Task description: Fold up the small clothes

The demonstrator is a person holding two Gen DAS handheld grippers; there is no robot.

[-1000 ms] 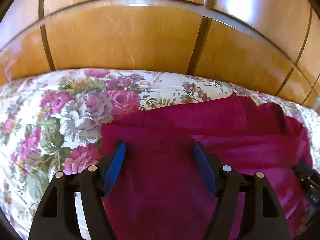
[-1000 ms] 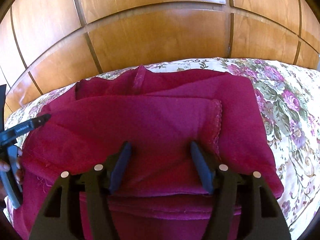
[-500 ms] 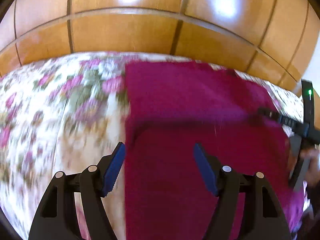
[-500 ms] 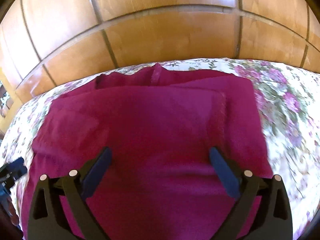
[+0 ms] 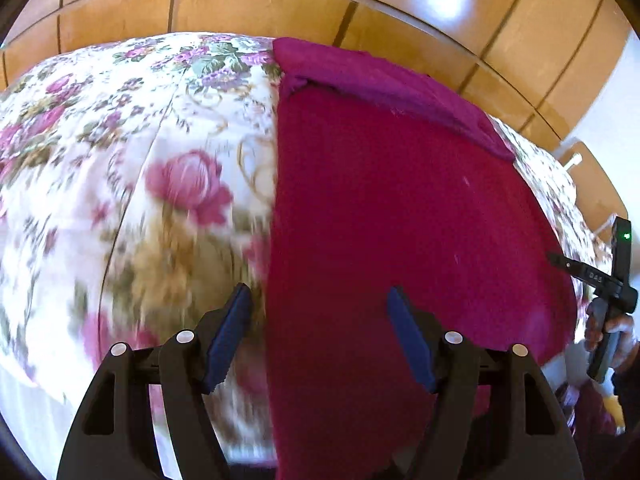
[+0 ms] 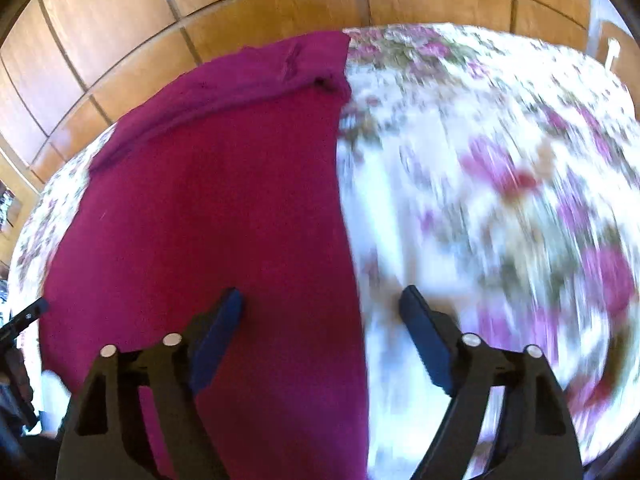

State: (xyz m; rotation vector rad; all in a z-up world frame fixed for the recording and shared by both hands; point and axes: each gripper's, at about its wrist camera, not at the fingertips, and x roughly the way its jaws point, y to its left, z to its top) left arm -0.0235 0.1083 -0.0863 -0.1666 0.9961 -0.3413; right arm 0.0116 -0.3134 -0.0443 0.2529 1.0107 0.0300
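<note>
Both sets of tongs, left gripper point(image 5: 318, 338) and right gripper point(image 6: 320, 338), are seen spread and empty over the magenta garment point(image 5: 400, 220); the right jaws have just been narrowing, nothing between them. A fold appears finished; next, each near side edge must be pinched.

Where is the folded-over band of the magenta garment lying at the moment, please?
The folded band lies along the far edge of the magenta garment, near the wooden panelling, upper right in the left wrist view and upper left in the right.

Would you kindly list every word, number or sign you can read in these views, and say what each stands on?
"045": pale digits on the black arm of the right gripper, seen from the left wrist view; small, so the reading is uncertain.
Green light, no text: on the upright black bar above it.
Crimson cloth, flowered bedspread, wooden panels: no writing.
</note>
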